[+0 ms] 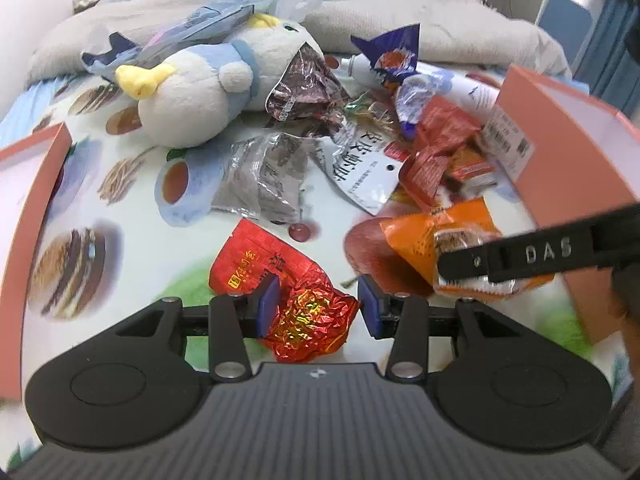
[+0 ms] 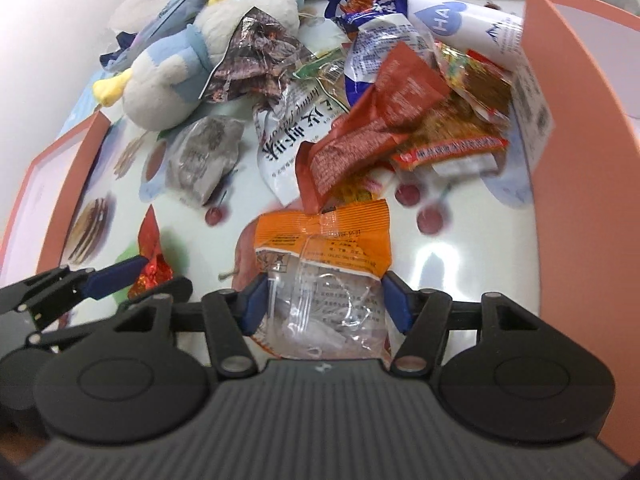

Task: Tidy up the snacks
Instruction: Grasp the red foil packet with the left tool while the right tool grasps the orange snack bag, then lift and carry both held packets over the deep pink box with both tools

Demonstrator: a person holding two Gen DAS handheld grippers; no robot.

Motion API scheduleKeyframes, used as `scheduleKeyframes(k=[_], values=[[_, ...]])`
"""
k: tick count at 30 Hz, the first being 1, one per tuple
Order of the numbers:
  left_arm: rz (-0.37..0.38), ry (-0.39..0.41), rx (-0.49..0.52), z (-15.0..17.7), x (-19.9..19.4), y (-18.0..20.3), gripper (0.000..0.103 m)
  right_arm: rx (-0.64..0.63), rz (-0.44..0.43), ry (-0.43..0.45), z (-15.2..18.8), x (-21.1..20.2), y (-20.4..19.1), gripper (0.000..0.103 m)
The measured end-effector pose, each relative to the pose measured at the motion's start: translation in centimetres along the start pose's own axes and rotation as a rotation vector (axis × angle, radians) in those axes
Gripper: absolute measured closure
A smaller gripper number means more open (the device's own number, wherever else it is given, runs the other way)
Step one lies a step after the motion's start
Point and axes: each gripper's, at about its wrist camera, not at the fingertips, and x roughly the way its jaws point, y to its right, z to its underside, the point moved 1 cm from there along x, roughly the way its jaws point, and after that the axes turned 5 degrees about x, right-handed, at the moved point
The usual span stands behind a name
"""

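Note:
A crumpled red foil snack packet [image 1: 308, 316] sits between the blue pads of my left gripper [image 1: 318, 304], which is shut on it just above the food-print tablecloth [image 1: 120, 200]. The right wrist view shows the same red packet [image 2: 154, 268] at lower left, with one blue left finger [image 2: 116, 276] against it. My right gripper [image 2: 324, 308] is shut on an orange-and-clear snack packet [image 2: 324, 240], a pad against each side. In the left wrist view that orange packet [image 1: 416, 236] lies at the right under a black finger [image 1: 520, 256] of the right gripper.
Pink box walls stand at the right [image 1: 560, 140] [image 2: 580, 160] and left [image 1: 28, 200] [image 2: 60, 184]. Behind lie a plush toy [image 1: 200, 92], a grey packet [image 1: 264, 176], a white packet with black writing [image 1: 360, 168], a blue packet [image 1: 396, 52] and a heap of red-brown packets [image 2: 380, 112].

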Motion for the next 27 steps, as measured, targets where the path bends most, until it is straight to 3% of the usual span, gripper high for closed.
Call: scheduleKeyframes(k=[14, 27], values=[[0.034, 0.085, -0.082, 1.4, -6.5, 1.3, 0.054, 0.037, 0.01, 0.093, 3.8, -6.6, 0.3, 0.04], [0.104, 0.119, -0.134, 1.1, -8.9, 3.2, 0.054, 0.036, 0.028, 0.185, 6.4, -10.6, 1.4, 0.04]])
